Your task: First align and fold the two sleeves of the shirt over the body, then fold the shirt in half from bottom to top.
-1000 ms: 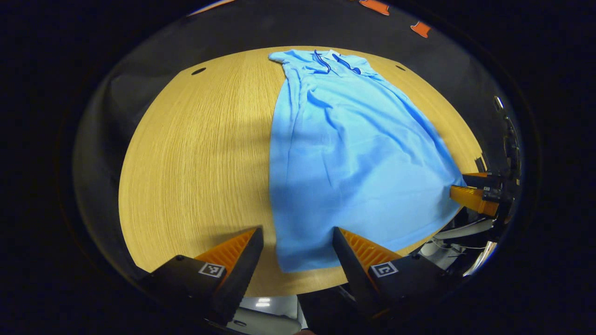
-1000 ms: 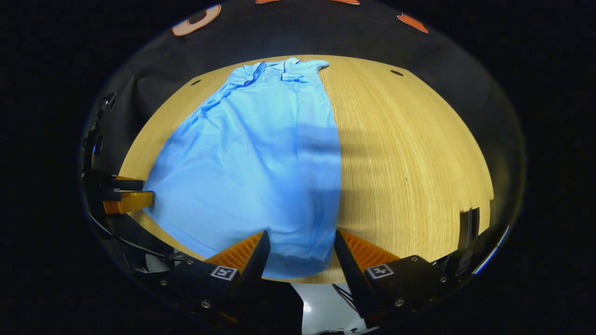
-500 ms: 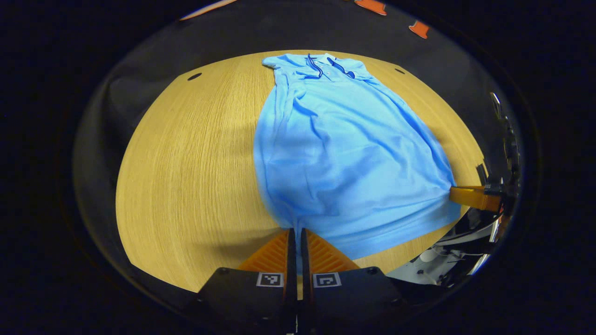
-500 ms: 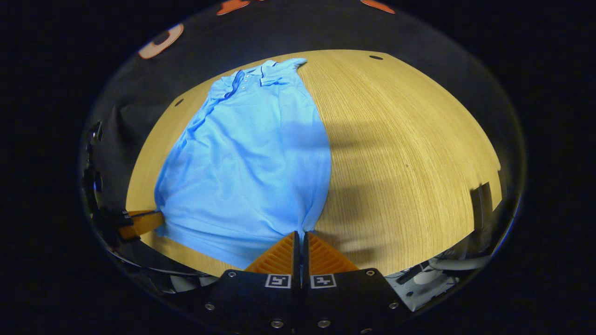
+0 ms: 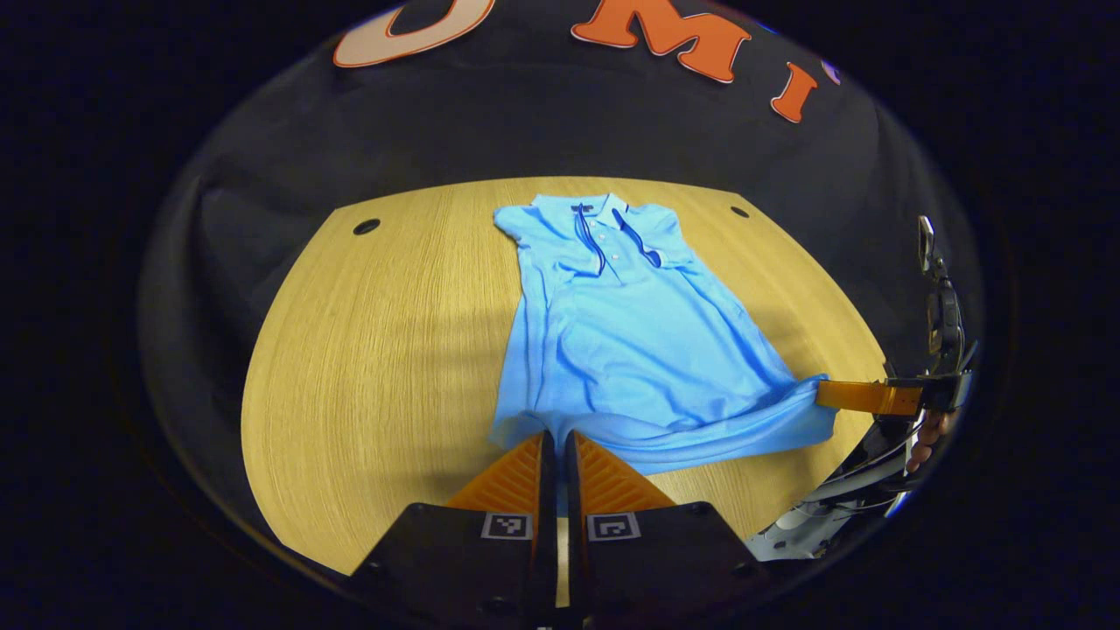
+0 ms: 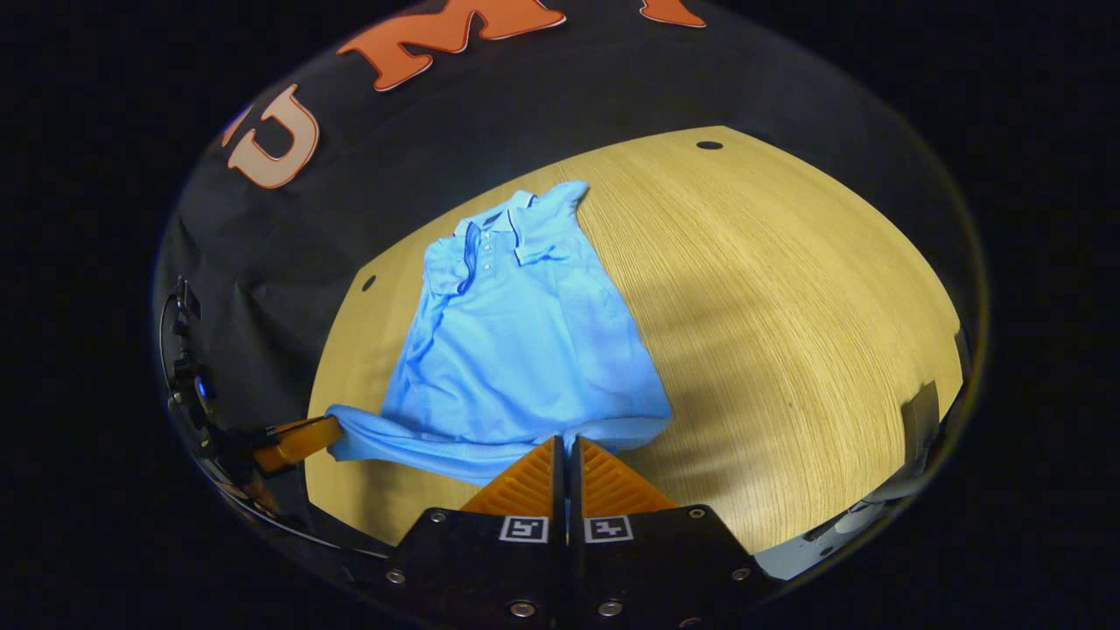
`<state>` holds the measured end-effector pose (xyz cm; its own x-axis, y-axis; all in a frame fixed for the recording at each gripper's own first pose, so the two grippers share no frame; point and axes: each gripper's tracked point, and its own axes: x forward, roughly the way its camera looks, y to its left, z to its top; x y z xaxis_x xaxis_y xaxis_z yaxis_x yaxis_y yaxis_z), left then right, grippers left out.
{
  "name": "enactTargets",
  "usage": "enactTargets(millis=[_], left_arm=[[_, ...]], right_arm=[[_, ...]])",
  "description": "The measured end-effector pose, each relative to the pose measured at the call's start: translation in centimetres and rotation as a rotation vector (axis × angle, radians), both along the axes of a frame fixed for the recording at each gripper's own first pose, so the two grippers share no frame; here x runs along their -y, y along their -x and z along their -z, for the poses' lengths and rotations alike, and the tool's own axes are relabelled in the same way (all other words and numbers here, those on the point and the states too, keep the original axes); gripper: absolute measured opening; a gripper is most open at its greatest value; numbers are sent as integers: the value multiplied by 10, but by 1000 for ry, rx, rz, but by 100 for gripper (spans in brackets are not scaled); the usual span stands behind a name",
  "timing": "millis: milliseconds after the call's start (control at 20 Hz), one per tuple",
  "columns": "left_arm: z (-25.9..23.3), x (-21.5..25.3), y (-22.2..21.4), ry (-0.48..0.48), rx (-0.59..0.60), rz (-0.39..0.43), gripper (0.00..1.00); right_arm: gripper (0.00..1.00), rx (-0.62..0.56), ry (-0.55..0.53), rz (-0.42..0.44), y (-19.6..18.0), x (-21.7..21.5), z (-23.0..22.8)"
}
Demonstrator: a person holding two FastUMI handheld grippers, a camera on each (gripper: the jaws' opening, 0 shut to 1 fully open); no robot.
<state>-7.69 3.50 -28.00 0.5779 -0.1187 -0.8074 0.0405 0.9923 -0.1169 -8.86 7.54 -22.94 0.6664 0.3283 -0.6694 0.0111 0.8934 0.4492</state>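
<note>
Right gripper point(image 6: 562, 448) jaws closed on the shirt point(image 6: 516, 350) hem above the table point(image 6: 787, 289)

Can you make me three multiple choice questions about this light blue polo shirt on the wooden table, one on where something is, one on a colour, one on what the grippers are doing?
1. Where does the collar of the light blue polo shirt lie?
A. At the far end, toward the black cloth wall
B. At the near table edge
C. Hanging off the side

2. What colour is the collar trim?
A. White
B. Dark blue
C. Red

3. How do the two grippers stand?
A. Both open above the shirt
B. One open, one shut
C. Both shut on the hem corners

Answers: 1 A, the collar sits farthest from both cameras on the wooden table. 2 B, dark lines edge the collar and placket. 3 C, the left gripper and the right gripper each pinch a bottom corner.
</note>
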Motion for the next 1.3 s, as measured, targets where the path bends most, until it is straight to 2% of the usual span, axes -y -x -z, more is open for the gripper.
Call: enactTargets(millis=[350, 550, 800, 1100, 1300], left_arm=[[-27, -6, -72, 19, 74, 48, 9], [-26, -13, -132, 52, 120, 47, 9], [-23, -24, -215, 42, 182, 68, 9], [-5, -47, -310, 23, 223, 37, 8], [12, -69, -359, -4, 240, -1, 9]], right_arm=[[0, 95, -13, 24, -83, 0, -57], [1, 118, 0, 41, -140, 3, -70], [1, 135, 5, 62, -220, 6, -81], [1, 180, 38, 64, -317, 2, -92], [1, 179, 87, 73, -372, 7, -81]])
